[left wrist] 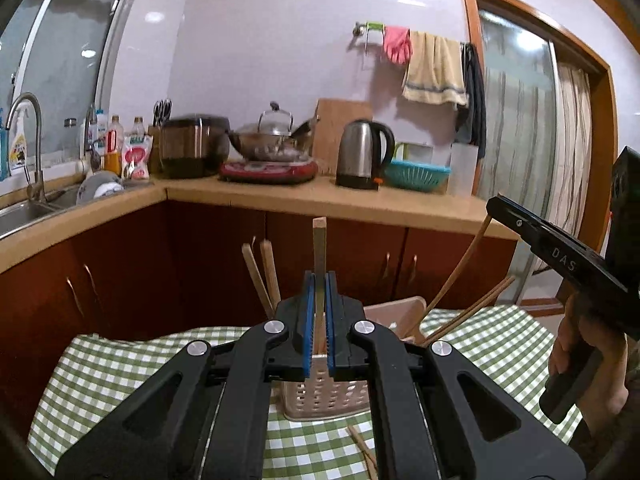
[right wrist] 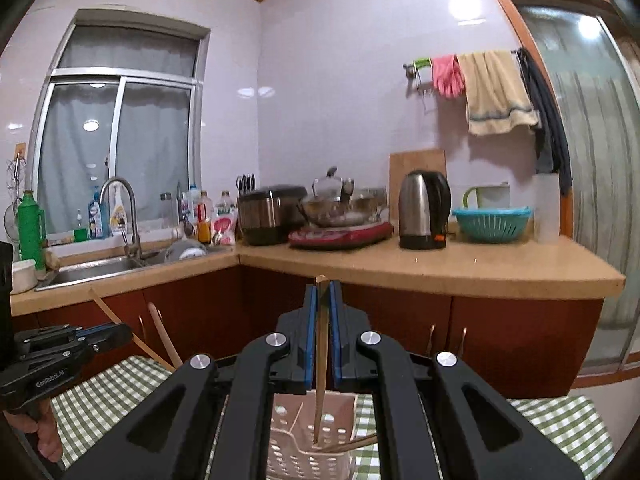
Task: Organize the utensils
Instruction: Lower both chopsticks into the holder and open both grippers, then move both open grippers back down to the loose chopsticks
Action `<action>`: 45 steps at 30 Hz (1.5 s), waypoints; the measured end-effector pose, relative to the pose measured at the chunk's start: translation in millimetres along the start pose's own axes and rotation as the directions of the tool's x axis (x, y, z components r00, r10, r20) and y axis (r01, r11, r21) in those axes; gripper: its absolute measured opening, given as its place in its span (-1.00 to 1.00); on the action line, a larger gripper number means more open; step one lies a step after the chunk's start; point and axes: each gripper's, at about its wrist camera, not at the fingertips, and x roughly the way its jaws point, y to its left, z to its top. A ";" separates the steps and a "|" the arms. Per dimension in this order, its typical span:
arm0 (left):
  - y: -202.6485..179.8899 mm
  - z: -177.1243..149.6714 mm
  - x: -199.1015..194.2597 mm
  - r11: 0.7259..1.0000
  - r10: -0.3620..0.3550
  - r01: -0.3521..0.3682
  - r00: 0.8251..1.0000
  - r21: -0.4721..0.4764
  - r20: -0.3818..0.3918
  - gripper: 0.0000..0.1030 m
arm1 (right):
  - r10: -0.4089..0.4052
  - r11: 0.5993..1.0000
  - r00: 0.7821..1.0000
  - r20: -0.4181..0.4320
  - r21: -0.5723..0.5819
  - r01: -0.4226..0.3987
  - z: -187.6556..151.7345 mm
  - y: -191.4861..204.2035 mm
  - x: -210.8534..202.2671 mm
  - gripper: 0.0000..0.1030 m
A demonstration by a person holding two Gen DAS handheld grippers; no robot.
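A pale perforated utensil basket [left wrist: 320,394] stands on the green checked tablecloth [left wrist: 120,376]; it also shows in the right wrist view [right wrist: 292,440]. My left gripper [left wrist: 319,280] is shut on a wooden chopstick [left wrist: 319,248] held upright over the basket. My right gripper [right wrist: 323,292] is shut on another wooden chopstick [right wrist: 320,380] whose lower end hangs inside the basket. Several chopsticks [left wrist: 262,272] lean in the basket. The right gripper [left wrist: 560,256] shows at the right of the left wrist view. The left gripper [right wrist: 72,340] shows at the left of the right wrist view.
One loose chopstick [left wrist: 362,446] lies on the cloth in front of the basket. Behind the table is a kitchen counter [right wrist: 440,264] with a kettle [right wrist: 424,208], a rice cooker [right wrist: 272,214], a teal colander [right wrist: 492,222] and a sink [right wrist: 96,270].
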 end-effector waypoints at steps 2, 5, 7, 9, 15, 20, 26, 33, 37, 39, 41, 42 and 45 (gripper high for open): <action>1.3 -4.7 6.6 1.000 0.000 0.000 1.000 -0.007 -0.020 -0.90 | 0.000 1.000 1.000 -0.016 0.005 0.000 -5.4 -0.8 3.9 -0.86; 3.8 -12.2 14.6 1.000 0.003 -0.004 0.999 -0.017 -0.044 -0.90 | -0.002 1.000 0.999 -0.036 0.001 0.002 -11.5 -0.4 8.2 -0.86; 4.9 -15.4 17.3 1.000 0.006 -0.007 0.999 -0.023 -0.050 -0.85 | -0.003 1.000 0.999 -0.046 -0.008 0.003 -13.7 1.1 10.5 -0.86; 6.3 -15.4 19.5 1.000 0.011 -0.012 0.999 -0.025 -0.053 -0.68 | -0.009 1.000 0.999 -0.051 -0.018 0.008 -15.0 2.6 11.9 -0.86; 8.2 -12.5 12.7 0.998 0.028 -0.029 0.999 -0.047 -0.014 -0.02 | -0.025 0.999 0.999 -0.039 -0.031 0.023 -14.5 4.6 10.0 -0.63; 6.0 -9.4 6.8 0.999 0.032 -0.032 0.999 -0.041 0.001 0.19 | -0.038 0.998 0.999 -0.012 -0.041 0.037 -8.4 4.8 0.3 -0.30; 5.4 -8.8 -4.7 0.998 0.035 -0.035 0.999 -0.047 0.010 0.30 | -0.058 0.997 0.998 0.001 -0.050 0.058 -5.5 5.6 -19.7 -0.21; 0.9 -11.2 -30.0 0.998 0.043 -0.042 0.999 -0.047 0.027 0.39 | -0.074 0.996 0.997 -0.011 -0.045 0.074 -14.8 5.9 -50.3 -0.20; -2.8 -21.9 -47.0 0.998 0.038 -0.037 0.999 -0.057 0.018 0.40 | -0.087 0.995 0.996 -0.029 -0.050 0.086 -26.9 8.9 -67.7 -0.21; -5.3 -31.2 -53.5 0.997 0.032 -0.032 0.999 -0.069 0.000 0.40 | -0.096 0.994 0.994 -0.043 -0.055 0.094 -36.0 11.6 -77.1 -0.20; -7.9 -42.2 -58.6 0.997 0.030 -0.031 0.999 -0.076 -0.023 0.40 | -0.102 0.993 0.993 -0.059 -0.058 0.099 -44.9 13.4 -84.8 -0.21; -9.4 -49.5 -61.1 0.996 0.028 -0.031 0.999 -0.079 -0.037 0.40 | -0.107 0.993 0.992 -0.069 -0.059 0.103 -50.4 14.4 -89.1 -0.21; -12.7 -70.0 -67.9 0.996 0.023 -0.029 0.997 -0.087 -0.074 0.40 | -0.118 0.992 0.989 -0.093 -0.052 0.114 -64.8 14.9 -100.7 -0.21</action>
